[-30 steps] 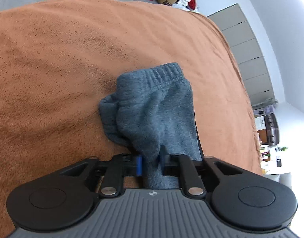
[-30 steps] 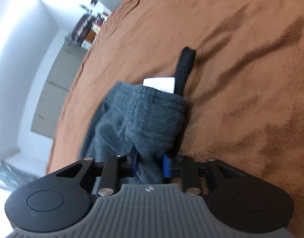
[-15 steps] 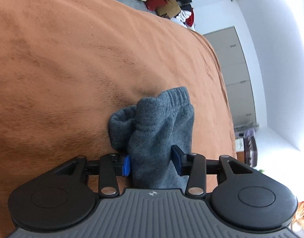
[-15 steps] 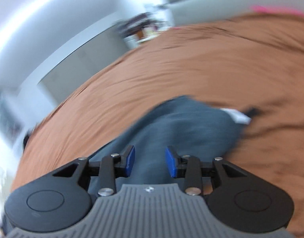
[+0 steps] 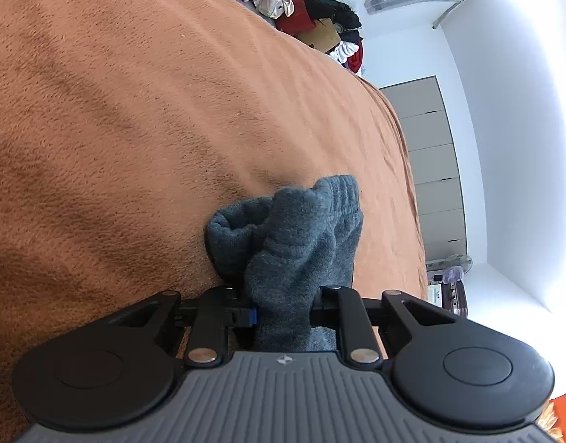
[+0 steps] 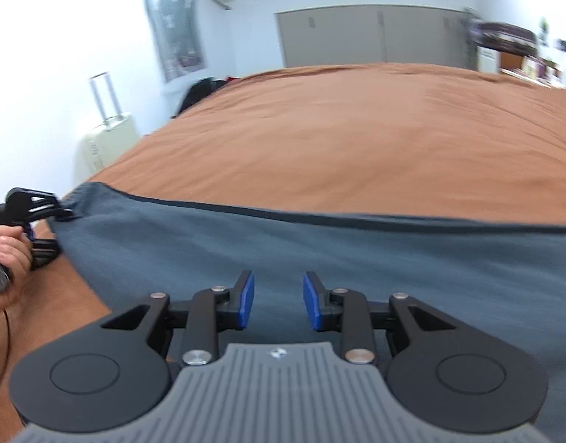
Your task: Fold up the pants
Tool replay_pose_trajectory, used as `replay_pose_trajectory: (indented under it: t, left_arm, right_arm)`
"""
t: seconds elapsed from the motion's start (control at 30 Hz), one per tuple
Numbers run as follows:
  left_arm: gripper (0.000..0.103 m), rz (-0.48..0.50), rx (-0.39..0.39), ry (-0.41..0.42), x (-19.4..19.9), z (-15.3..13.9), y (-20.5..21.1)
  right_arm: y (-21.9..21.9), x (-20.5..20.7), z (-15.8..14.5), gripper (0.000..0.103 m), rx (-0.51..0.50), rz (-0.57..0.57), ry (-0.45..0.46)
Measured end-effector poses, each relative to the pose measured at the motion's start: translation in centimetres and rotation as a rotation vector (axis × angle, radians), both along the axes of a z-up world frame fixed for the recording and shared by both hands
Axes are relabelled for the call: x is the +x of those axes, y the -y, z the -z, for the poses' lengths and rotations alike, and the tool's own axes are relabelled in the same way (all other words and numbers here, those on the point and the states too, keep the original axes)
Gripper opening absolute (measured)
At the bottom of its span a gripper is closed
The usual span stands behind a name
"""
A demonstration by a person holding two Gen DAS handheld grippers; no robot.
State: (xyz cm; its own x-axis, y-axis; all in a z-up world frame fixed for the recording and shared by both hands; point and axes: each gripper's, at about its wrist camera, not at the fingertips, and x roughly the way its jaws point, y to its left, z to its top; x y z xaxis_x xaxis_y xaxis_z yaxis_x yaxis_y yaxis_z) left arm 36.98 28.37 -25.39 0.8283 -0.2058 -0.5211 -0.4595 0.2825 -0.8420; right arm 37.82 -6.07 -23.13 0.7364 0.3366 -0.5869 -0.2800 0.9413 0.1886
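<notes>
The grey fleece pants [image 5: 297,243] lie on an orange-brown blanket [image 5: 135,110]. In the left wrist view, my left gripper [image 5: 283,310] is shut on a bunched cuffed end of the pants, with ribbed fabric sticking out ahead of the fingers. In the right wrist view, the pants [image 6: 320,254] lie spread flat, dark seam along their far edge. My right gripper [image 6: 278,304] is open and empty just above the fabric. The left gripper [image 6: 35,206] shows at the far left, holding the pants' corner.
The blanket [image 6: 357,129] covers a wide bed. A cream suitcase [image 6: 105,140] stands beside it at the left. Grey wardrobe doors [image 6: 371,35] line the far wall. A pile of clothes and boxes [image 5: 320,26] lies beyond the bed's far edge.
My right gripper has let go of the pants' waistband, opened, and swung round over the flat fabric. My left gripper keeps its hold and has pulled its end back.
</notes>
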Motion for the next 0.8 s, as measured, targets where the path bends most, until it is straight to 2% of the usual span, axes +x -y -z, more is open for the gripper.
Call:
replay_pose_trajectory:
  t: [0.2, 0.33, 0.5, 0.6, 0.67, 0.73, 0.8]
  left_arm:
    - [0.021, 0.015, -0.001, 0.011, -0.3, 0.1, -0.5]
    - [0.021, 0.041, 0.027, 0.015, -0.1, -0.1, -0.7]
    - [0.017, 0.048, 0.026, 0.019, 0.7, -0.5, -0.5]
    - [0.015, 0.042, 0.032, 0.048, 0.5, -1.3, -0.4]
    - [0.014, 0.039, 0.076, 0.108, 0.3, -2.5, 0.2]
    - [0.014, 0.045, 0.122, 0.104, 0.5, -3.0, 0.8]
    - [0.014, 0.034, 0.112, 0.081, 0.7, -2.7, 0.8]
  right_arm:
    - [-10.8, 1.1, 0.9, 0.025, -0.032, -0.07, 0.036]
    - [-14.2, 1.6, 1.7, 0.025, -0.065, -0.079, 0.064]
    - [-15.4, 1.6, 2.1, 0.025, -0.058, -0.071, 0.038]
    - [-15.4, 1.4, 2.0, 0.025, -0.048, -0.07, 0.045]
    - [-15.3, 1.3, 1.9, 0.025, -0.034, -0.063, 0.063]
    - [-15.0, 1.2, 1.6, 0.025, -0.023, -0.048, 0.079]
    - [-14.9, 1.5, 1.8, 0.025, -0.022, -0.025, 0.089]
